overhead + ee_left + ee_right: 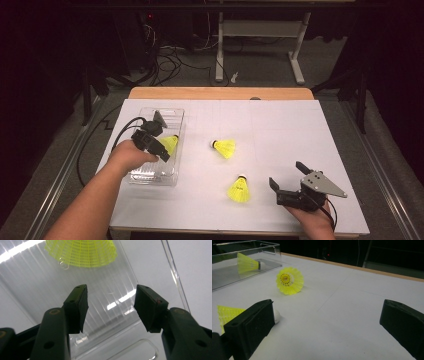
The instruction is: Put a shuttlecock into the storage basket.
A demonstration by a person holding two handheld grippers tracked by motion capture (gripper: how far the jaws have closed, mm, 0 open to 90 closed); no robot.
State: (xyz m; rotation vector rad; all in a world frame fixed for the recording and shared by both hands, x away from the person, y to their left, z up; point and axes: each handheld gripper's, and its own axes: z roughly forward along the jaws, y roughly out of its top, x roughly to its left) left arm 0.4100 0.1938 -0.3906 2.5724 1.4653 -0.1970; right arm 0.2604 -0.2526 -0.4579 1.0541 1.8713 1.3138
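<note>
Three yellow shuttlecocks are in view. One shuttlecock point(170, 144) point(81, 251) point(247, 263) lies inside the clear plastic tray point(167, 116) point(120, 297) point(227, 273) at the left. My left gripper point(159, 148) point(111, 306) hangs open just over the tray, with the shuttlecock beyond its fingertips and nothing between the jaws. A second shuttlecock point(224, 147) point(289, 280) rests on the white sheet in the middle. The third shuttlecock point(239, 189) point(227, 313) lies near the front, just left of my right gripper point(288, 174) point(325, 322), which stands wide open and empty.
The white sheet point(290, 130) covers a wooden table point(220, 93). Black cables point(100, 135) trail off the left side. Beyond the far edge stand a white desk frame point(260, 35) and cables on a dark floor.
</note>
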